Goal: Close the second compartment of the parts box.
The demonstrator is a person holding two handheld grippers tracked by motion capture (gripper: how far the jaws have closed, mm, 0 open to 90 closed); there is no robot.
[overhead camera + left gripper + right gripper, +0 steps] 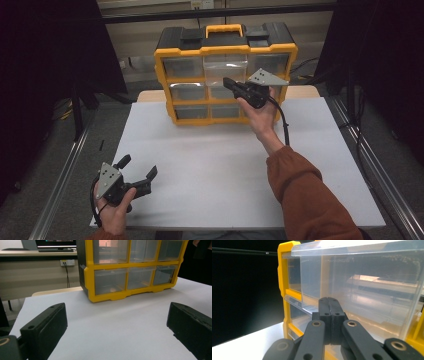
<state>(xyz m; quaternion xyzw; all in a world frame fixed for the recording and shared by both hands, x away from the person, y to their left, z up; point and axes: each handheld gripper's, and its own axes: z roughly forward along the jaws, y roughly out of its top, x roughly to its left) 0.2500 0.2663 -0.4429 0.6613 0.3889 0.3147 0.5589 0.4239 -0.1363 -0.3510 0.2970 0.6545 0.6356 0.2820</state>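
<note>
Clear drawer (pixel 367 290), no legible label

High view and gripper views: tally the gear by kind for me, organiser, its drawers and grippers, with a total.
Yellow organiser: 1
Clear drawers: 9
Grippers: 2, left gripper and right gripper
Total: 12

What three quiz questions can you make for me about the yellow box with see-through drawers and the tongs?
1. True or false: the left tongs are open above the white table.
2. Which drawer of the yellow box sticks out: A top middle, B bottom left, C middle left?
3. Fill in: the right tongs are ____ at the top middle drawer.

Key:
1. True.
2. A.
3. Shut; whether they pinch its front cannot be told.
</note>
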